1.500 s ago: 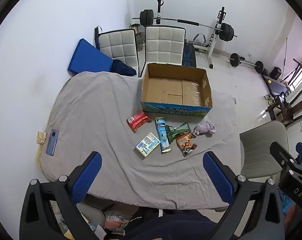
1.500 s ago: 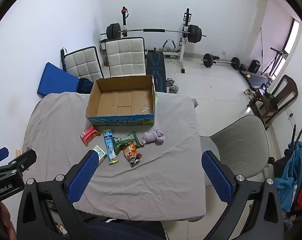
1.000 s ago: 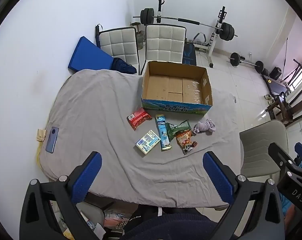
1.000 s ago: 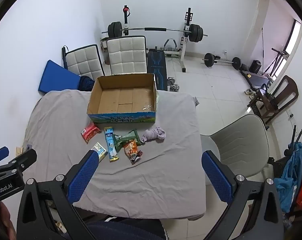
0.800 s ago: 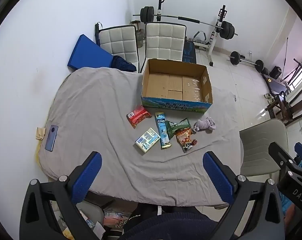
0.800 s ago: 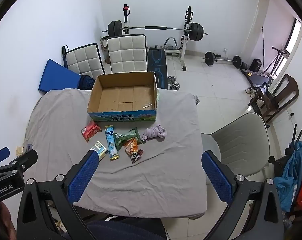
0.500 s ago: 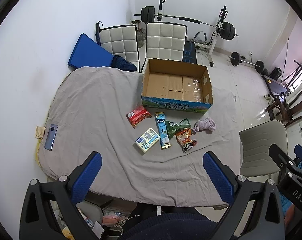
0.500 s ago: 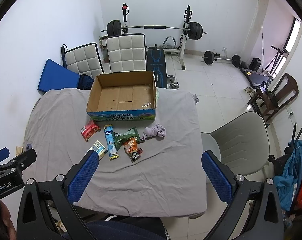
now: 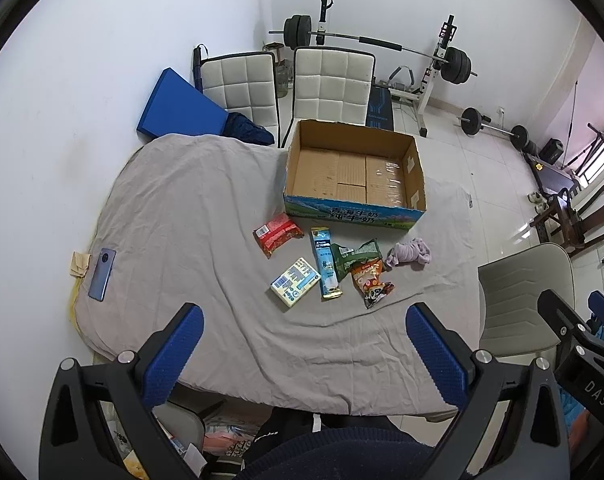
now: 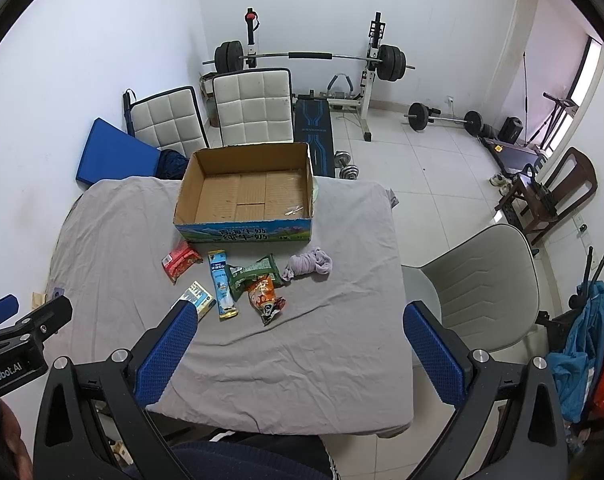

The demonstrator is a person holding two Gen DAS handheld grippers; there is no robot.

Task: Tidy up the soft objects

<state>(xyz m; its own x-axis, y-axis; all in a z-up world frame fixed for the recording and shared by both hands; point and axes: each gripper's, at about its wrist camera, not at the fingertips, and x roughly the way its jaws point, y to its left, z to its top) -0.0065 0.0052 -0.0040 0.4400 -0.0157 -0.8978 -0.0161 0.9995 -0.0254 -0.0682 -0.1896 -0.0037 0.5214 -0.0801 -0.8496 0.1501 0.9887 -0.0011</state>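
Two grippers: left gripper (image 9: 304,354) and right gripper (image 10: 300,354), fingers spread wide, holding nothing.
Purple cloth (image 10: 309,265): on grey sheet (image 10: 302,352), just before cardboard box (image 10: 244,234).
Snack packets (image 10: 258,280): left of cloth.

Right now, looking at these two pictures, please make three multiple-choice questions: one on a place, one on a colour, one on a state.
1. Where does the phone lie?
A. inside the box
B. near the table's left edge
C. on the grey chair

2. What colour is the crumpled cloth?
A. pale purple
B. bright yellow
C. black

3. In what state is the cardboard box?
A. taped shut
B. open, holding snacks
C. open, nothing inside

Answers: B, it rests far left of the snack packets; A, it shows lilac; C, only the bare cardboard floor shows.
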